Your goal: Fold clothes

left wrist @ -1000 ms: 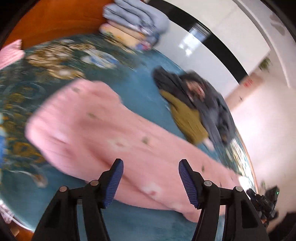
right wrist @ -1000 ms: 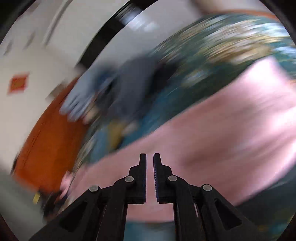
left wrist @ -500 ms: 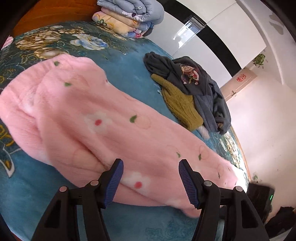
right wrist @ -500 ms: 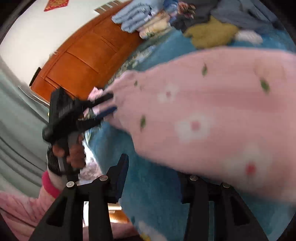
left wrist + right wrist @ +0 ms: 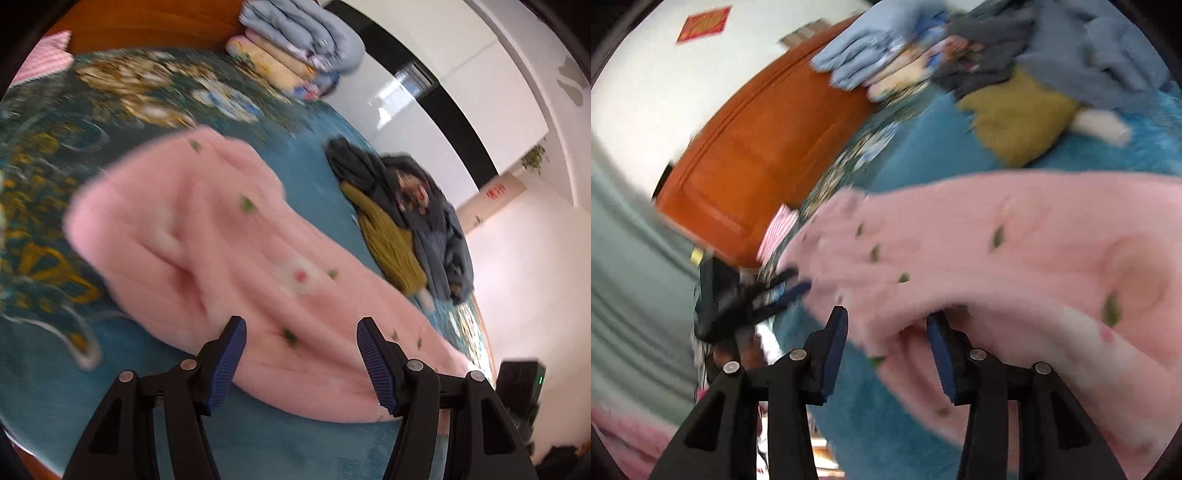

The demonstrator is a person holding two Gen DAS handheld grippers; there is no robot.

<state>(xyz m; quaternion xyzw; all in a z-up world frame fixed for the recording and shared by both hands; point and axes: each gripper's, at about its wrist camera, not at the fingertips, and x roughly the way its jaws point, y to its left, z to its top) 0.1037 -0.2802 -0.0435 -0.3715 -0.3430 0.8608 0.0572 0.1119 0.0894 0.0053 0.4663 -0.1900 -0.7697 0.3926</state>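
Observation:
A pink fleece garment with small flowers and green leaves lies lengthwise on the blue bedspread. My left gripper hovers open over its near edge, nothing between the blue pads. In the right wrist view the same garment fills the right half. My right gripper stands open at a folded edge of it. Pink fleece bulges into the gap and touches the right pad, while the left pad is free over the bedspread. The left gripper, held by a hand, sits at the garment's far left end.
A heap of dark grey, blue and olive clothes lies beyond the garment. Folded quilts are stacked by the orange wooden headboard. A pink striped cloth lies at the bed's corner. A black device stands past the bed's edge.
My right gripper went from shut to open and swung across to the garment's near edge. The left gripper shifted along the garment, still open.

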